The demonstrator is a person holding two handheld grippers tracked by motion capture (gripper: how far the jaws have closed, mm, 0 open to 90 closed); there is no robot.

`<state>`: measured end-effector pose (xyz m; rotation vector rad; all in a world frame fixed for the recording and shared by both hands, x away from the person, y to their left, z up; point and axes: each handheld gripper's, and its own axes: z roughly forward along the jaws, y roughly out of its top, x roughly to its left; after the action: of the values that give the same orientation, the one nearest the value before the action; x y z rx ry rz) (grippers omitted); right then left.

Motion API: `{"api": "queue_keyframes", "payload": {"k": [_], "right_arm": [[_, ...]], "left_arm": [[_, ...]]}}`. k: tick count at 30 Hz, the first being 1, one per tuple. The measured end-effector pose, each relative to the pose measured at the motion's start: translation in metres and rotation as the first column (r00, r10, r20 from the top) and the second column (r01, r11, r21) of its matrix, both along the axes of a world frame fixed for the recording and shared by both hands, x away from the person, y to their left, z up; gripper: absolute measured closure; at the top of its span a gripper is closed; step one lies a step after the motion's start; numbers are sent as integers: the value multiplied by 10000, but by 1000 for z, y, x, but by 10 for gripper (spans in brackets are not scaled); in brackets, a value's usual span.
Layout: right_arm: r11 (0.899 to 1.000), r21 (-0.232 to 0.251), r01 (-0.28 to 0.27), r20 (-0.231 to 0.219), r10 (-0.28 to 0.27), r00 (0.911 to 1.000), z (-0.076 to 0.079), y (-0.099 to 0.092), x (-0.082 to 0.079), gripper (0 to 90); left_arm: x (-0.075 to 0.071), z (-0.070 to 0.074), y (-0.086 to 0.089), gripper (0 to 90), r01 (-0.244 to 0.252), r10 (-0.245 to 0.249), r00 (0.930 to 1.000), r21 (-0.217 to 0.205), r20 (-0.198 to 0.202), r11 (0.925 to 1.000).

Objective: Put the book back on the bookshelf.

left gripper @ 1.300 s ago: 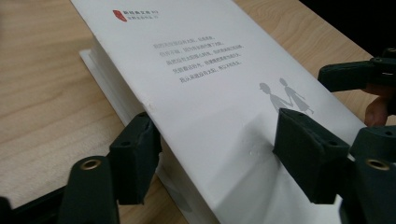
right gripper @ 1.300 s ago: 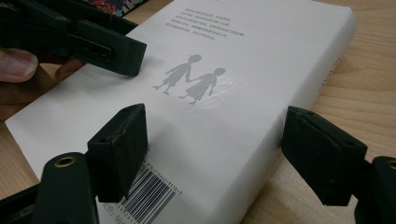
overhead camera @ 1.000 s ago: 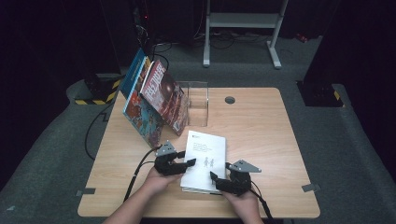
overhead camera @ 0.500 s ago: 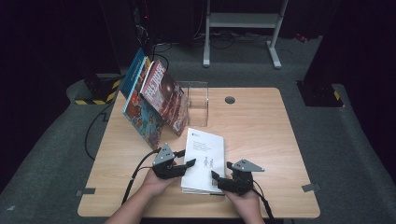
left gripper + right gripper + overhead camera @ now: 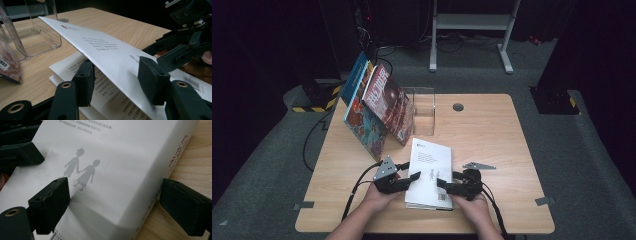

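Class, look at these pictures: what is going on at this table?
A person works on a white book lying on the wooden table, a claw in each hand. The left claw has lifted the cover's edge: one pad sits under the raised cover, the other above it, pages showing beneath. The right claw straddles the book's spine side, one pad on the cover and one off beside the spine; its jaws have just been opening. Behind stand colourful books leaning by a clear holder.
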<state>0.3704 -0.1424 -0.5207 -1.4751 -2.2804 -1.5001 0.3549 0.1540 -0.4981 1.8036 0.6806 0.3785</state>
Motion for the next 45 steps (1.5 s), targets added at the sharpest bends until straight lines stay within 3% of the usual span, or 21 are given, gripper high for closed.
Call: {"api": "queue_keyframes", "payload": {"k": [4, 13, 16, 19, 26, 27, 28, 32, 36, 45], "right_arm": [[9997, 242, -14, -303, 21, 9995, -1, -1, 5, 72], [9994, 354, -2, -854, 32, 9963, 0, 0, 13, 70], [9985, 550, -12, -1309, 84, 9914, -2, -1, 18, 67], [9983, 577, -84, -1363, 162, 9905, -2, -1, 21, 67], [9981, 610, -85, -1265, 162, 9918, -1, -1, 20, 70], [9983, 580, -87, -1134, 152, 9934, -1, -1, 19, 70], [9983, 580, -87, -1134, 152, 9934, -1, -1, 19, 70], [9996, 234, -158, -252, 164, 9995, 3, -1, 13, 84], [9997, 186, -158, -173, 161, 9997, 4, -1, 12, 81], [9982, 526, -303, -480, 328, 9983, 2, -3, 13, 72]], "left_arm": [[-2, 1, 0, 486, -18, 18, 9998, 1, 211, 10000], [-3, 1, 0, 486, -47, 46, 9998, 23, 216, 10000], [-3, 0, 0, 485, -83, 83, 9998, -14, 180, 10000], [-3, 0, 0, 485, -86, 87, 9998, -21, 173, 10000], [-6, 0, 0, 485, -98, 98, 9993, 0, 353, 10000], [-8, 1, 0, 485, -73, 70, 9981, 43, 614, 10000], [-8, 1, 0, 485, -73, 70, 9981, 43, 614, 10000], [-10, 3, 0, 485, -57, 47, 9969, 114, 790, 9999], [-11, 3, 0, 485, -50, 41, 9962, 105, 868, 9999], [-15, 6, -2, 486, -33, -2, 9918, 273, 1276, 9996]]}}
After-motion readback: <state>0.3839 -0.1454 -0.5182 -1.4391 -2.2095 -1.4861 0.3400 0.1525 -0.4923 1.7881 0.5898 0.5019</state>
